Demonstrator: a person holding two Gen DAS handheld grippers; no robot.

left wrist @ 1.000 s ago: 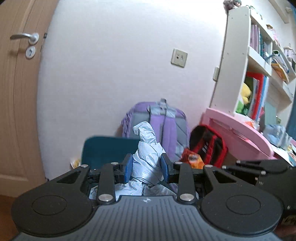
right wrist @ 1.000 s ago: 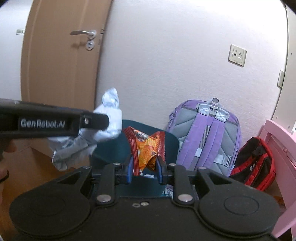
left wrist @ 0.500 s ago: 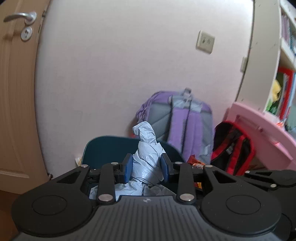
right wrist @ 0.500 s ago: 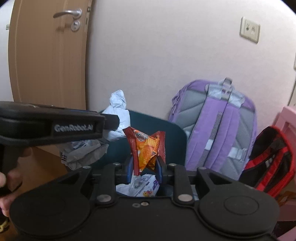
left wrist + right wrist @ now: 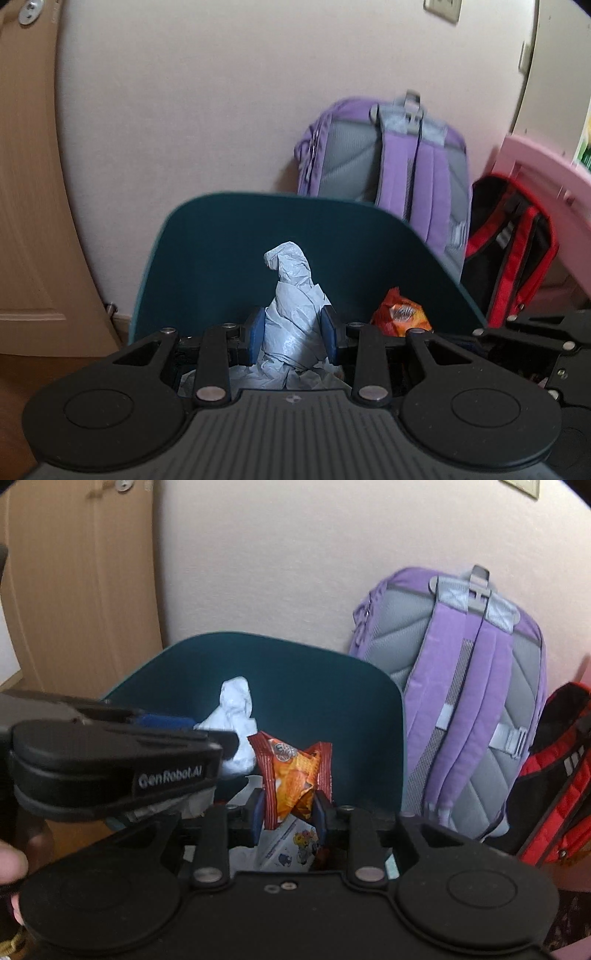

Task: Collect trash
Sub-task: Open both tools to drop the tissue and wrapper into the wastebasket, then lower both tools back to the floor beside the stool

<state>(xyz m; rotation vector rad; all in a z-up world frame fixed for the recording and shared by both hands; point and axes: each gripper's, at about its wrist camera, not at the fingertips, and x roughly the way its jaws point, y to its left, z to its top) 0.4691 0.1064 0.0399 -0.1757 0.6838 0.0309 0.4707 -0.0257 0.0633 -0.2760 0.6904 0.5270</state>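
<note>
Teal bin (image 5: 229,236) fills mid-frame in both views, against the wall; purple backpack (image 5: 472,686) to its right, red-and-black bag (image 5: 513,254) further right. My left gripper (image 5: 292,328) clamps crumpled pale paper (image 5: 291,295) over the bin's mouth. My right gripper (image 5: 289,810), jaws just eased a little wider, pads against the orange snack wrapper (image 5: 291,771), lower centre, above the bin

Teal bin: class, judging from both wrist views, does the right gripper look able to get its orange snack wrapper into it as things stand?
Probably yes. The right gripper holds the orange snack wrapper right in front of the teal bin, whose open mouth shows litter inside. The left gripper with crumpled paper sits alongside, not across the path.
</note>
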